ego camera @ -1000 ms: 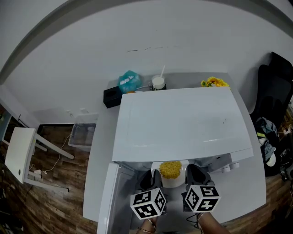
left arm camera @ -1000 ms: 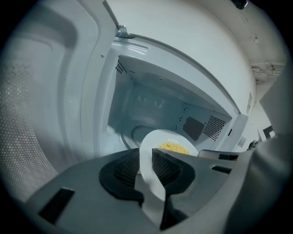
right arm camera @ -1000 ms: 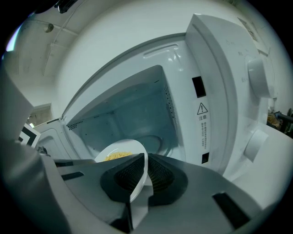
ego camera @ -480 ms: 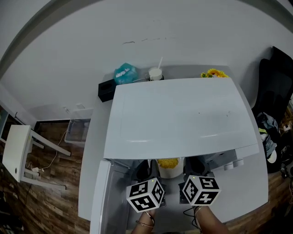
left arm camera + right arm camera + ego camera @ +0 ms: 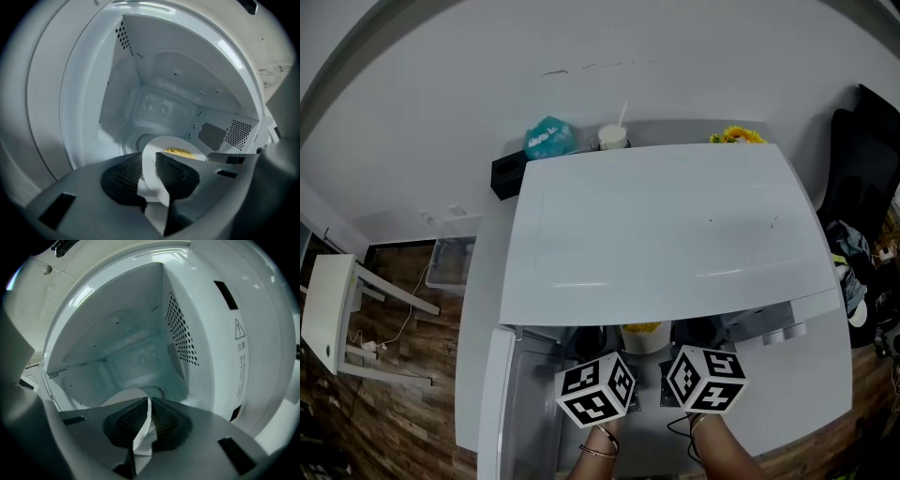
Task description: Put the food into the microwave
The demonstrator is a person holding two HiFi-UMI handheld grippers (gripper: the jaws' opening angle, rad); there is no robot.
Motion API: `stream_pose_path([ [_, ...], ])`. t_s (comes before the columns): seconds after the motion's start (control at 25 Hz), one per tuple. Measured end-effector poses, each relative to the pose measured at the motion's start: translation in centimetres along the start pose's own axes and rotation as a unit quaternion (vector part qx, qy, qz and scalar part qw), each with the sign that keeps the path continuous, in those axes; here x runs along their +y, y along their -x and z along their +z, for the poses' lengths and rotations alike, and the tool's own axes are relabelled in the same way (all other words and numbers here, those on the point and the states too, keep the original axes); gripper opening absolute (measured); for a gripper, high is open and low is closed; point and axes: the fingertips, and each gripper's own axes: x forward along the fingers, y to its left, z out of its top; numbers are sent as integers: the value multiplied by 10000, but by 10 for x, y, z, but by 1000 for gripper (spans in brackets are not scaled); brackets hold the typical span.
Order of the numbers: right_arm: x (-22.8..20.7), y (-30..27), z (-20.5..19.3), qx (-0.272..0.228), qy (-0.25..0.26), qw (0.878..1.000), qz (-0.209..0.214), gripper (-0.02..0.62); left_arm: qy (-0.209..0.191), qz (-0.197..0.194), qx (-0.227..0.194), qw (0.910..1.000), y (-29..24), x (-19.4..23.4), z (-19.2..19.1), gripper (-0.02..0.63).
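Head view shows the bowl (image 5: 646, 341) of yellow food (image 5: 642, 328) slid further into the microwave (image 5: 675, 225) than a second ago, nearly hidden under its top, left gripper (image 5: 149, 172) and right gripper (image 5: 147, 420) both clamped on its rim, so set-down seems near.

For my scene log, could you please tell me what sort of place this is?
Probably a home or office kitchenette corner: a microwave on a white table against a wall, a cup with a straw and a tissue pack behind it, and wood flooring.
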Motion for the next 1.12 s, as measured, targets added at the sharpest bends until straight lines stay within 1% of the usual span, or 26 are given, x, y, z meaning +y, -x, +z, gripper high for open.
stream_pose_path([
  [0.36, -2, -9, -6, 92, 2, 9999, -116, 31, 123, 53, -23, 9999, -8, 4, -2, 86],
  [0.64, 0, -16, -12, 197, -17, 9997, -163, 32, 98, 131, -82, 9998, -12, 9, 2, 86],
  [0.84, -2, -17, -13, 157, -88, 9997, -183, 31, 45, 147, -111, 9998, -13, 9, 2, 86],
  [1.12, -10, -12, -6, 5, -245, 9993, -270, 31, 105, 129, -236, 9996, -8, 10, 6, 86],
])
